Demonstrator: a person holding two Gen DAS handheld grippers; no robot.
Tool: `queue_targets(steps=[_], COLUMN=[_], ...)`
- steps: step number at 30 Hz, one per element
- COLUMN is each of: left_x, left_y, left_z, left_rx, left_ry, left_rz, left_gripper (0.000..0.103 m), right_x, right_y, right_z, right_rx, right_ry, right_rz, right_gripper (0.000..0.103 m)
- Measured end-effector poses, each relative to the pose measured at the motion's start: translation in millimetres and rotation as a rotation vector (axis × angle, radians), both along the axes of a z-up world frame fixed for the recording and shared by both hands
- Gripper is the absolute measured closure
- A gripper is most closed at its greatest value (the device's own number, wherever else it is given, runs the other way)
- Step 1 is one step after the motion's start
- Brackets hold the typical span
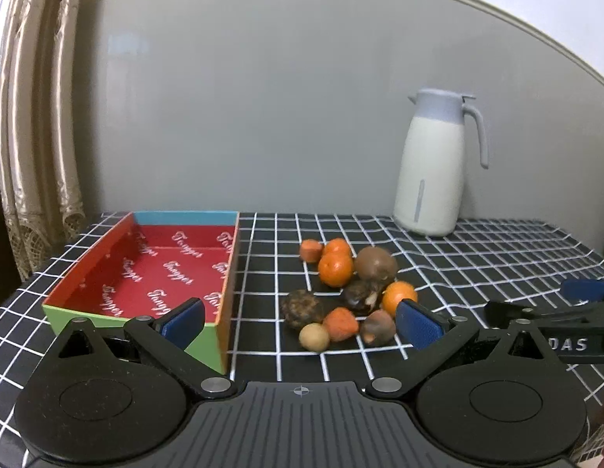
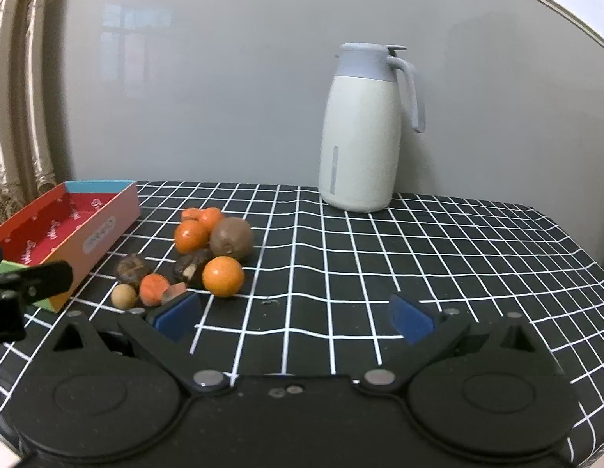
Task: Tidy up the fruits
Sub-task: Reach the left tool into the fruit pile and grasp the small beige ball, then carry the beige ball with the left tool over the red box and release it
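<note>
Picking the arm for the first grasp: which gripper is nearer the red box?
Left. The left gripper has its left finger at the red box's near corner; the right gripper sits farther right, past the fruit pile, over bare cloth. Both are open.

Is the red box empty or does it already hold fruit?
Empty: the box shows only its bare red printed floor; all the fruit lies on the cloth beside it.

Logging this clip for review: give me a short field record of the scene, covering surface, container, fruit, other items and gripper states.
surface: table with black checked cloth
container: red-lined box, nothing in it
fruit: fruit pile on the cloth beside the box, none sorted yet
other: white jug at the back
left gripper: open, holding nothing
right gripper: open, holding nothing
</note>
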State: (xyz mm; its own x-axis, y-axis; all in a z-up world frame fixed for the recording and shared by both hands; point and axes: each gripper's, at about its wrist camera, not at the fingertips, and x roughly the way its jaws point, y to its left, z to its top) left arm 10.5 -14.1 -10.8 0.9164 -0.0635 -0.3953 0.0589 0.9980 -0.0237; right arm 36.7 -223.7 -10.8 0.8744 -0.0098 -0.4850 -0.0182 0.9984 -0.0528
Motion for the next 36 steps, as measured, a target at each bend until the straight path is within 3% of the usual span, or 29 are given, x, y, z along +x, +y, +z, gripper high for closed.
queue_targets(steps=[7,10,12,15,18,19,21,27,29,33,36], left_x=[15,24,32,47,61,63,66,83,85,88,86], left_y=[-13,-24,-27,-32,-33,-30,-32,-28,-32,-34,-32], left_z=[-14,-17,-23,-41,-59,-58,-55,-63,-63,-62,-62], left_rx=[-0.026,0.022,0.004,0.023,0.034,0.006,0.045,0.005,0.024,0.047,0.034], left_ry=[0.041,0.022,0.044,0.113,0.180,0.162,0.133,0.189,0.187,0.182,0.178], left_rz=[-0.019,-0.012,-0.021,-0.042,-0.012,-0.013,0.019,0.032,0.036,0.042,0.037], left_gripper=[0.000,0.000,0.001,0.040,0.041,0.041,0.041,0.042,0.050,0.077,0.077], right_x=[9,10,12,16,21,22,28,39,43,45,43], right_y=[-16,-23,-29,-35,-41,-42,-45,-42,-41,-41,-41], right_z=[-8,-9,-10,-13,-15,-18,-23,-26,-28,-28,-28], right_rx=[0.014,0.015,0.037,0.035,0.050,0.042,0.056,0.051,0.056,0.061,0.055], right_ry=[-0.020,-0.055,-0.052,-0.056,-0.054,-0.054,-0.029,-0.026,-0.022,-0.023,-0.025], right_rz=[-0.075,-0.108,-0.122,-0.141,-0.148,-0.154,-0.154,-0.142,-0.142,-0.139,-0.138], right_gripper=[0.000,0.000,0.000,0.000,0.000,0.000,0.000,0.000,0.000,0.000,0.000])
